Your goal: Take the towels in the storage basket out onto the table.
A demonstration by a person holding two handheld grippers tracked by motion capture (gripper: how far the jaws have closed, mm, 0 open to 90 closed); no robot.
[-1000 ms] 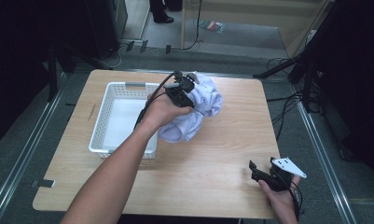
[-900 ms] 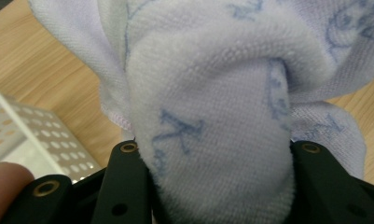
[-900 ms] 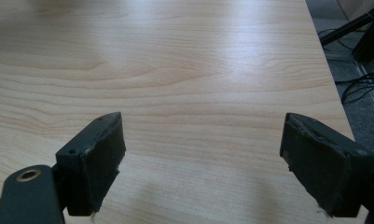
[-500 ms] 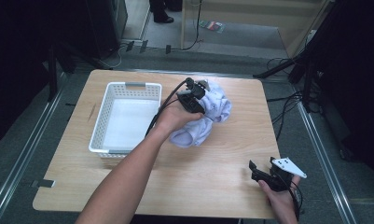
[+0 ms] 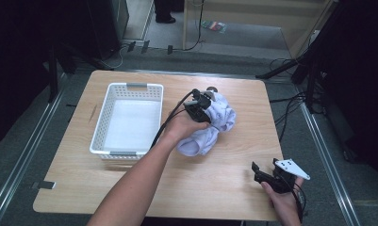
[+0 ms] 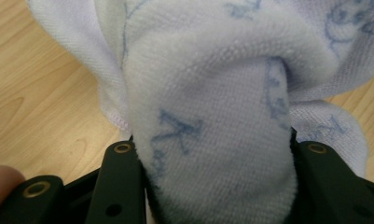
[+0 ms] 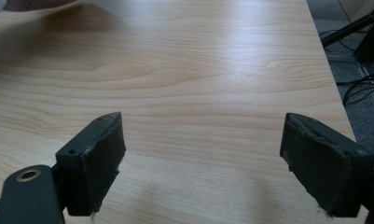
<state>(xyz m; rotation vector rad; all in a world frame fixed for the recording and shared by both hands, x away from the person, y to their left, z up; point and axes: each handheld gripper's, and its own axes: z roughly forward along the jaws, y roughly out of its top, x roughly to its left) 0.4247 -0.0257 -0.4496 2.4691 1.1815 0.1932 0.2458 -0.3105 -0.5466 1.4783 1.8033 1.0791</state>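
A crumpled white cloth with pale blue markings (image 5: pixel 210 129) is seen near the centre of the light wooden table (image 5: pixel 224 179), with the left gripper (image 5: pixel 201 104) set on its top. A white perforated plastic basket (image 5: pixel 109 106) lies at nine o'clock from the cloth. The right gripper (image 5: pixel 263 170) is held near the table's five o'clock corner.

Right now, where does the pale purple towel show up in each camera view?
High view: the towel lies bunched at the table's middle, right of the white basket, under the left tongs.
Left gripper view: it bulges up between the two black jaws, centre frame.
Right gripper view: I cannot make it out for certain.
Shared landmark: the wooden table.
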